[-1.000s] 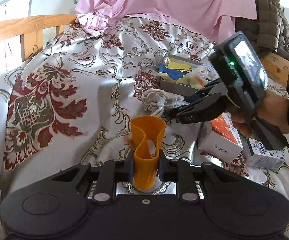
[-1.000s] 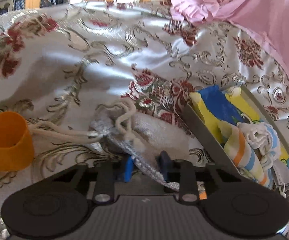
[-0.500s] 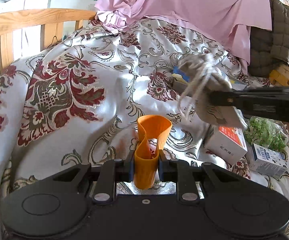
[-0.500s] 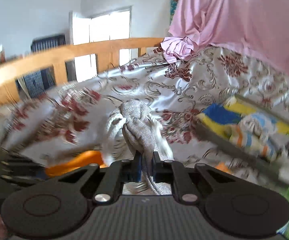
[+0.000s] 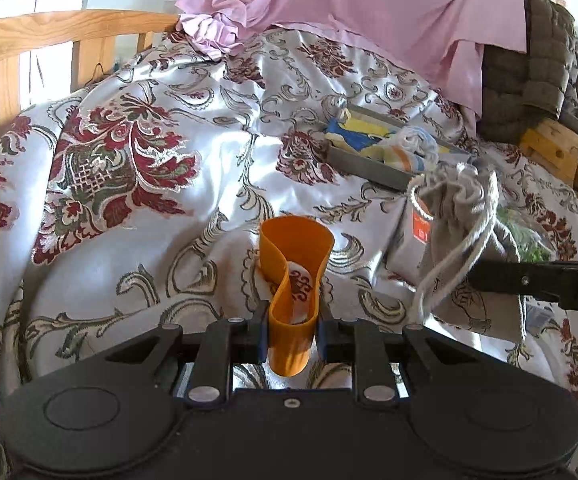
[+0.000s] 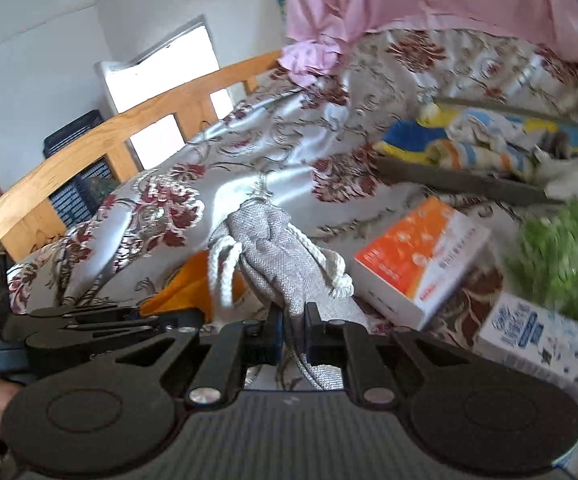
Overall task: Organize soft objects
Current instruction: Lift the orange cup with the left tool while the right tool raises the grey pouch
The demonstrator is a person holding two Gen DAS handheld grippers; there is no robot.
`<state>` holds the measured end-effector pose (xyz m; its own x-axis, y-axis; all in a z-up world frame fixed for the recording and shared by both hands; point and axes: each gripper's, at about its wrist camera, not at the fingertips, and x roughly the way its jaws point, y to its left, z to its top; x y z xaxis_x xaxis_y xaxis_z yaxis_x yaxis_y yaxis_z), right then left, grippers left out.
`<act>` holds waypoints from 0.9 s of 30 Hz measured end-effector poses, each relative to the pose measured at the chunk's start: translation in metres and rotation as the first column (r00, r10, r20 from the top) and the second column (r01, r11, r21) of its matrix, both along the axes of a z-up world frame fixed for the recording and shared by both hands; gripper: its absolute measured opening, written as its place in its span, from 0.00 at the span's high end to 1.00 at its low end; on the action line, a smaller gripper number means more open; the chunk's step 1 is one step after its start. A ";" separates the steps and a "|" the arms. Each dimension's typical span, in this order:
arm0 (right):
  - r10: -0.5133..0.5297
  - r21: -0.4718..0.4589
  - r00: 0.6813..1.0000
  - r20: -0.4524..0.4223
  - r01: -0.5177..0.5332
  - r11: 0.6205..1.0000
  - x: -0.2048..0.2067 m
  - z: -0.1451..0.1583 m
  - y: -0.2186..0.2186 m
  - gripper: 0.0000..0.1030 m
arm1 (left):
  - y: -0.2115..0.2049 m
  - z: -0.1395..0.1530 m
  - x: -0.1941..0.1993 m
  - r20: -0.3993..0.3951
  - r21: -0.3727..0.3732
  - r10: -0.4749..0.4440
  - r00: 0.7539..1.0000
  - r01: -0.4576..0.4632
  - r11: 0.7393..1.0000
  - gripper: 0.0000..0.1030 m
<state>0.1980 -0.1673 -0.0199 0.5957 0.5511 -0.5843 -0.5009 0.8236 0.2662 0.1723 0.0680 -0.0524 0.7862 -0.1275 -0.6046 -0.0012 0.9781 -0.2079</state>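
My left gripper (image 5: 292, 338) is shut on a soft orange cup (image 5: 295, 264), squeezing its wall into a fold just above the flowered bedspread (image 5: 149, 208). My right gripper (image 6: 293, 332) is shut on a grey drawstring pouch (image 6: 277, 248), which hangs clear of the bed with its white cords dangling. In the left wrist view the pouch (image 5: 461, 216) hangs at the right, off the right gripper's black finger (image 5: 529, 280). A grey tray (image 5: 365, 168) holding folded coloured cloths lies further back. The right wrist view shows the tray (image 6: 449, 180) at upper right and the orange cup (image 6: 185, 288) to the left.
An orange-and-white box (image 6: 421, 256), a white-and-blue carton (image 6: 541, 336) and a green bag (image 6: 561, 256) lie on the bed at the right. A pink sheet (image 5: 369, 8) drapes the back, with a wooden bed rail (image 5: 49, 32) at left and a quilted olive jacket (image 5: 537, 60) at right.
My right gripper closed on the grey pouch, lifted it off the bedspread and rolled as it carried it over the boxes. The left gripper kept hold of the orange cup and hardly moved.
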 end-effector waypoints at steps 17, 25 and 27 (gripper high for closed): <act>-0.074 -0.032 0.997 0.010 0.074 0.997 0.015 -0.020 0.015 0.66 | -0.002 -0.002 0.033 -0.037 0.048 -0.027 0.999 0.028 0.998 0.70; -0.062 -0.063 0.998 0.017 0.063 0.996 0.015 -0.023 0.020 0.66 | -0.006 -0.006 0.037 -0.065 0.085 -0.041 0.997 0.046 0.995 0.69; -0.052 -0.067 0.998 0.021 0.053 0.996 0.015 -0.024 0.021 0.68 | -0.006 -0.007 0.038 -0.073 0.085 -0.042 0.996 0.048 0.995 0.69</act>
<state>0.2125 -0.1463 -0.0435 0.6341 0.4784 -0.6075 -0.4607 0.8647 0.2001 0.2102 0.0619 -0.0595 0.7356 -0.1066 -0.6690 0.0317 0.9919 -0.1231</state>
